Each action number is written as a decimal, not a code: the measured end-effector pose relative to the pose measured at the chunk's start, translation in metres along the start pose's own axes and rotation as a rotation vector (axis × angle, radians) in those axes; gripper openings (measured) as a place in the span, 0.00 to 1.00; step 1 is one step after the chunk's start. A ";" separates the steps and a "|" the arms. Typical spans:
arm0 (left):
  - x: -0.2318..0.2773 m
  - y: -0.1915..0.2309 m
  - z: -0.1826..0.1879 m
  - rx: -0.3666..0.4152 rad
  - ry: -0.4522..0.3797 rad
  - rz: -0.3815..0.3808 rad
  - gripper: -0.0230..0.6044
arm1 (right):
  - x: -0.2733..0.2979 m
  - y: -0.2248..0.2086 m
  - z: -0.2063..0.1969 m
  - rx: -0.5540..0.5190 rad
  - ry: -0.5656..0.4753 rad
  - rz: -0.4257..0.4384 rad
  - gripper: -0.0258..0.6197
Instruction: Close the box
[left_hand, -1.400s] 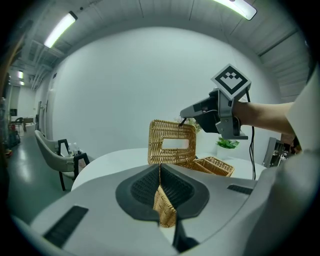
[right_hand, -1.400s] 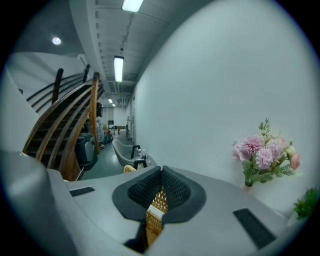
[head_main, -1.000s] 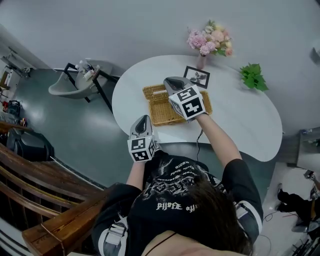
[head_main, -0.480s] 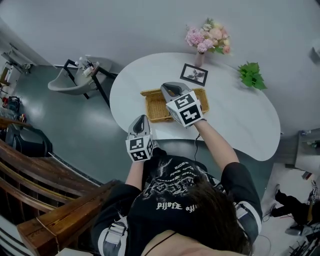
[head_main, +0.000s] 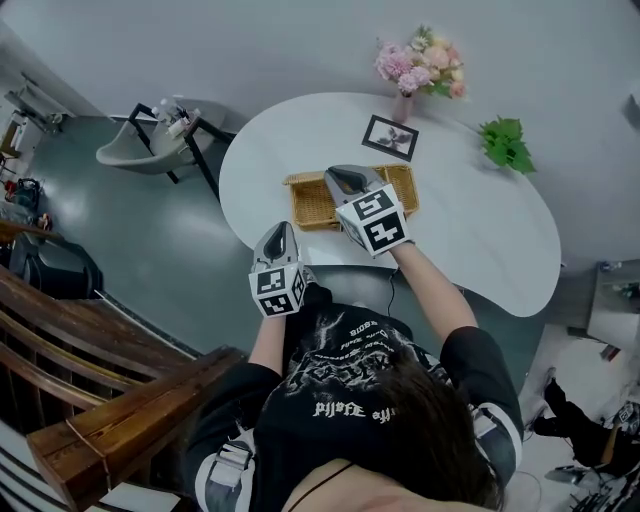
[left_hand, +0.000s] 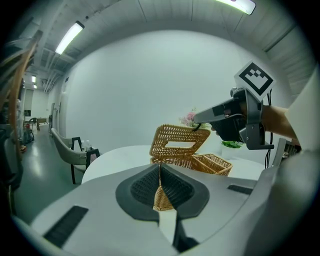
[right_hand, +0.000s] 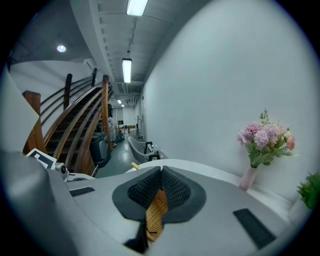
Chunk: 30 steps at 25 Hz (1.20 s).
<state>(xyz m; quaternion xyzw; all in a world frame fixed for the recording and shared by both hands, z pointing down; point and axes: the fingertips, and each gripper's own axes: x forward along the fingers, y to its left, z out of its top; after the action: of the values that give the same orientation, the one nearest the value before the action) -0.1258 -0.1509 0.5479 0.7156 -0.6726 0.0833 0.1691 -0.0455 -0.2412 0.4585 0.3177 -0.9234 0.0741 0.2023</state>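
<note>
Wicker box (head_main: 308, 202) lid (left_hand: 172, 135) stands raised; our extended right gripper (head_main: 340, 180) has jaws clamped on it, left gripper (head_main: 280, 234) low, jaws together.

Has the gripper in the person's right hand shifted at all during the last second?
Yes. The right gripper, shut on the wicker lid, has drawn back toward the person, away from the picture frame standing on the table.

Left gripper (head_main: 280, 233): held low, close to torso, jaws together, nothing between them. Left arm (head_main: 266, 345) bent, tucked in.
Right gripper (head_main: 342, 177): reached forward, higher than left, jaws pinched on edge of wicker lid (left_hand: 177, 142). Right arm (head_main: 432, 288) stretched out, forearm bare.
Grippers well apart.
</note>
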 end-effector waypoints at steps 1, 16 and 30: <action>-0.002 0.002 -0.001 -0.003 0.002 0.005 0.08 | -0.001 0.002 -0.002 0.004 0.001 -0.001 0.09; -0.011 -0.007 -0.011 -0.002 0.000 0.011 0.08 | -0.014 0.025 -0.062 0.071 0.062 -0.003 0.09; -0.016 -0.014 -0.022 0.024 0.033 0.012 0.08 | -0.010 0.033 -0.108 0.130 0.103 -0.013 0.10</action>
<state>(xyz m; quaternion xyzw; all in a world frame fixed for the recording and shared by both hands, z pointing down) -0.1107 -0.1281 0.5609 0.7120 -0.6730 0.1041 0.1713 -0.0233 -0.1807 0.5517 0.3317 -0.9030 0.1487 0.2291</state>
